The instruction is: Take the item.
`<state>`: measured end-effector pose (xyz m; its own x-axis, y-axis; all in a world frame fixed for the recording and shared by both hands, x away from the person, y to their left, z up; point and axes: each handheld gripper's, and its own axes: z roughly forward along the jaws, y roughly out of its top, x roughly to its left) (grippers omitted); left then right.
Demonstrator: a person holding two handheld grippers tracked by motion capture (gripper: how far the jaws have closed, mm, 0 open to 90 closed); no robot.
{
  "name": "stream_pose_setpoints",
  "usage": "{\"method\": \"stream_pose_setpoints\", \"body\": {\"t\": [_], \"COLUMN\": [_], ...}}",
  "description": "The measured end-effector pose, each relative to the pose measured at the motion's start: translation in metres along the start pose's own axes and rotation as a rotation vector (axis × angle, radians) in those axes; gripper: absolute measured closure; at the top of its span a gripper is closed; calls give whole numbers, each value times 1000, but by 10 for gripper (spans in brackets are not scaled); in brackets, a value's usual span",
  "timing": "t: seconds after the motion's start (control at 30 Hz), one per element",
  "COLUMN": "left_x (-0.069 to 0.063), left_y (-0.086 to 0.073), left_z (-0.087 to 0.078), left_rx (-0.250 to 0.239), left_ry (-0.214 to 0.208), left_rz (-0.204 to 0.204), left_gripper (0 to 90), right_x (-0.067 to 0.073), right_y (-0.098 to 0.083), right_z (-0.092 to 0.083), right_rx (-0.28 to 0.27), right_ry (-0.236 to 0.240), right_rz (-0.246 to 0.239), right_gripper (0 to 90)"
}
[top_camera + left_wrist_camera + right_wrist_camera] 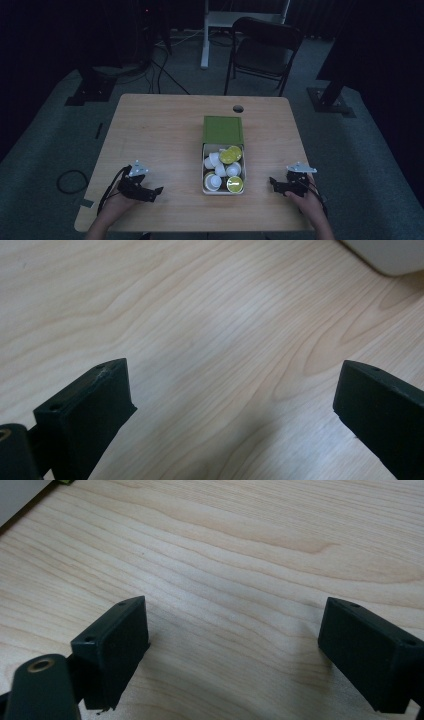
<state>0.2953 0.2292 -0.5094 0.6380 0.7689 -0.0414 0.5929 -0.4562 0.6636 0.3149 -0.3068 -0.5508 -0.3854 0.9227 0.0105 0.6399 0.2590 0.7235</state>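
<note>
Both the left gripper (pixel 159 190) and right gripper (pixel 272 181) rest spread and empty beside the white open box (pixel 223 191) of small yellow-lidded plastic capsules (pixel 230 155), probably light, slippery, best pinched across their rims.

bare tabletop (pixel 160 130) L & R of box, box (pixel 223 189) mid-table w/ raised lid (pixel 223 130), cups (pixel 220 165) crowd inside
</note>
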Motion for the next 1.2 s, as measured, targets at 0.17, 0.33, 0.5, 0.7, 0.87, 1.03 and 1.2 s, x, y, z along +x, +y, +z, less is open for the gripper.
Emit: {"method": "stream_pose_setpoints", "body": {"t": [0.17, 0.33, 0.5, 0.7, 0.87, 1.03, 1.2], "left_x": [-8, -20, -28, -37, -44, -53, -60], "left_y": [13, 28, 42, 57, 70, 85, 99], "left_z": [5, 8, 11, 11, 9, 8, 6], "left_rx": [-18, -36, -52, -73, -105, -118, -138], "left_ry": [-31, -59, -77, -103, -135, -138, -160], "left_rz": [31, 63, 91, 119, 141, 181, 202], "left_gripper": [24, 24, 25, 25, 25, 24, 24], "right_x": [0, 0, 0, 0, 0, 0, 0], "right_y": [0, 0, 0, 0, 0, 0, 0], "right_z": [0, 0, 0, 0, 0, 0, 0], "right_rx": [0, 0, 1, 0, 1, 1, 0], "right_ry": [0, 0, 0, 0, 0, 0, 0], "right_rz": [0, 0, 0, 1, 0, 1, 1], "right_gripper": [121, 121, 121, 121, 121, 121, 121]}}
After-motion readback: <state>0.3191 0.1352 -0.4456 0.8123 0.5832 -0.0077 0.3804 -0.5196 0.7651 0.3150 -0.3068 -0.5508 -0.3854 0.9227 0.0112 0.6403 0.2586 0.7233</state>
